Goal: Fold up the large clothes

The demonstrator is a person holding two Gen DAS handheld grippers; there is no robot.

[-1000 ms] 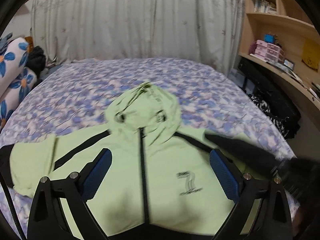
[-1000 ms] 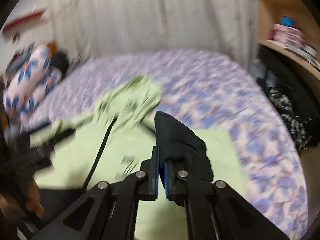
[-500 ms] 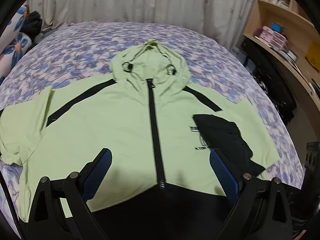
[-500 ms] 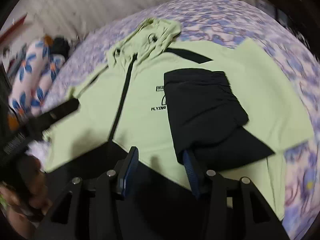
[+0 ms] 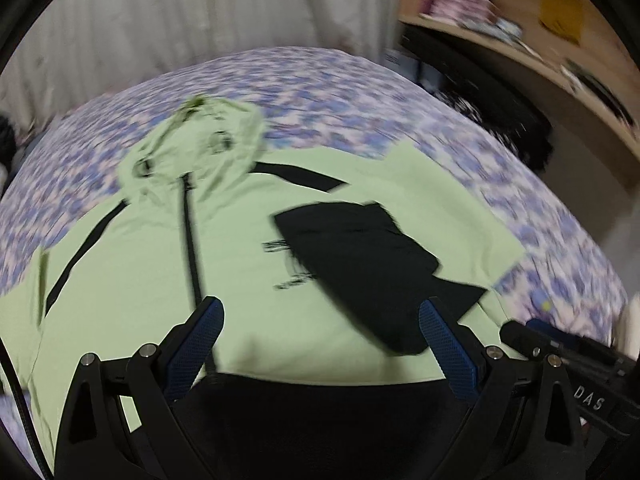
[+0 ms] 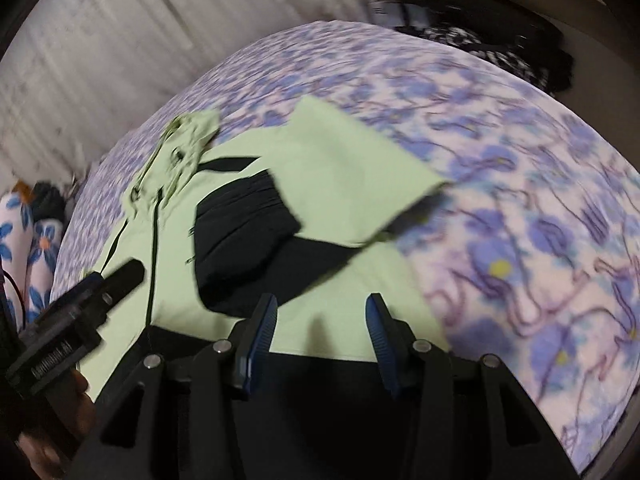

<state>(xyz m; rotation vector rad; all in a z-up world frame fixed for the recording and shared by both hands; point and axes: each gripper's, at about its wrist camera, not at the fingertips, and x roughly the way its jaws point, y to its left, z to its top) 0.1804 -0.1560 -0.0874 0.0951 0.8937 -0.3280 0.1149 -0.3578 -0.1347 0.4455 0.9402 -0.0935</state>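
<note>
The right gripper [image 6: 320, 336] has just let go of the black cuff of the sleeve [image 5: 360, 264]: a second ago its fingers were pressed together on that dark cloth, and its jaws have just been opening, so they now stand apart with nothing between them, only green cloth and the black hem showing in the gap. The sleeve now lies folded inward across the chest of the green hooded jacket [image 5: 248, 320], its dark end resting over the printed logo. The jacket itself is spread face up on the bed [image 6: 540, 240] with the flowered cover, hood [image 5: 196, 152] away from the person, zip closed down the middle.

The left gripper [image 5: 320, 340] is spread wide and empty, hovering above the lower front of the jacket near the black hem.

For the task, this reads as one sleeve fold finished on the right side. The other sleeve, at the left edge of the left wrist view, looks partly turned in already, though blur makes that hard to confirm. The next fold probably belongs to that side or to the body.

As for writing, the chest print [image 5: 288, 264] is mostly covered by the sleeve and smeared by motion, so no word is legible. The right gripper's body [image 5: 572, 368], seen from the left wrist, carries the white letters "DAS".
</note>
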